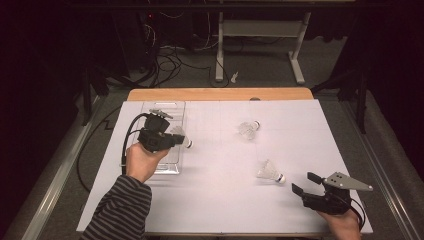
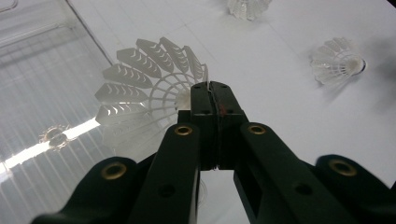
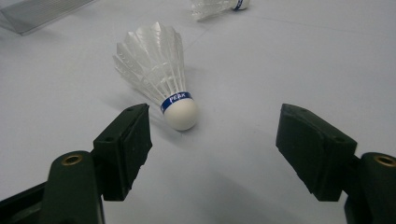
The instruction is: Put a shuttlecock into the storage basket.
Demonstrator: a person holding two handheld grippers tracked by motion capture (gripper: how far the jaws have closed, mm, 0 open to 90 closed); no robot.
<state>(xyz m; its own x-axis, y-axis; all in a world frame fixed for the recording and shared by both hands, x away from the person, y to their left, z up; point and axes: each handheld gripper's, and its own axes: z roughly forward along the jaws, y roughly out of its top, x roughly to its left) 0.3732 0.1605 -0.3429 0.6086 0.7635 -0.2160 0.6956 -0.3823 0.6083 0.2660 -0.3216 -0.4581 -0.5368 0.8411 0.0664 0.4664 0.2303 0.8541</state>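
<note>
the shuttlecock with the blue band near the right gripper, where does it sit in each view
High view: the blue-band shuttlecock lies lower right of centre, just up-left of the open right gripper.
Left gripper view: probably the shuttlecock at the right edge, though its band is too small to tell.
Right gripper view: upper centre-left, white cork toward the jaws.
Shared landmark: the clear tray, at the left in every view.

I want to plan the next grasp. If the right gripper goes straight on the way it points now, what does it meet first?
Probably the near shuttlecock: its white cork tip lies just ahead of the open right gripper, somewhat left of centre. Depth is unclear, so the left jaw may touch it first.
</note>
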